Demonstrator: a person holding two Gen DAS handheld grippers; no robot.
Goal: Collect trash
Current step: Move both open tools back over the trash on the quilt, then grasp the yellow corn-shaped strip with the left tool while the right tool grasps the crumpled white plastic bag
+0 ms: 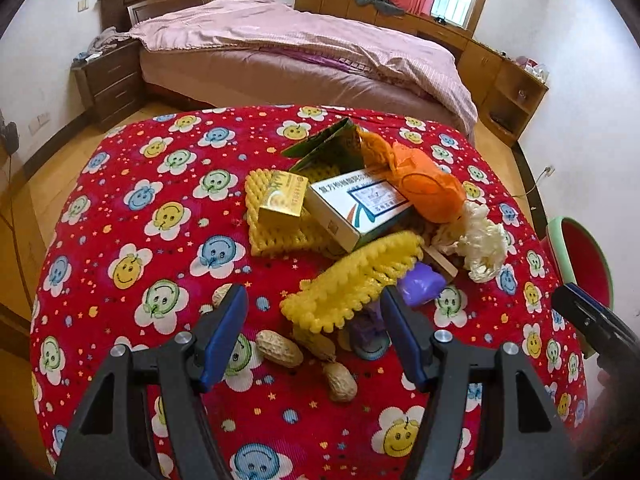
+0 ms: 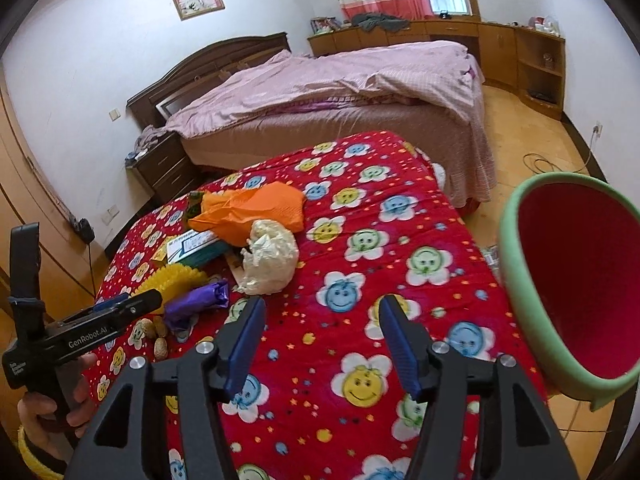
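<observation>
A pile of trash lies on the red smiley-print cloth point(image 1: 132, 208): yellow foam net point(image 1: 352, 276), white medicine box point(image 1: 356, 208), small yellow box point(image 1: 282, 200), orange bag point(image 1: 424, 188), crumpled white paper point(image 1: 480, 240), purple wrapper point(image 1: 420, 284), green carton point(image 1: 332, 144) and peanuts point(image 1: 280, 348). My left gripper point(image 1: 314, 300) is open just above the peanuts, near the foam net. My right gripper point(image 2: 320, 312) is open and empty over bare cloth, right of the paper ball point(image 2: 270, 256). The green-rimmed red bin point(image 2: 576, 276) stands at the table's right.
A bed with a pink cover point(image 1: 304, 44) stands behind the table. A wooden nightstand point(image 1: 108, 80) is at the left, low cabinets point(image 1: 500, 72) along the right wall. The left gripper's body point(image 2: 80, 332) shows at the left of the right wrist view.
</observation>
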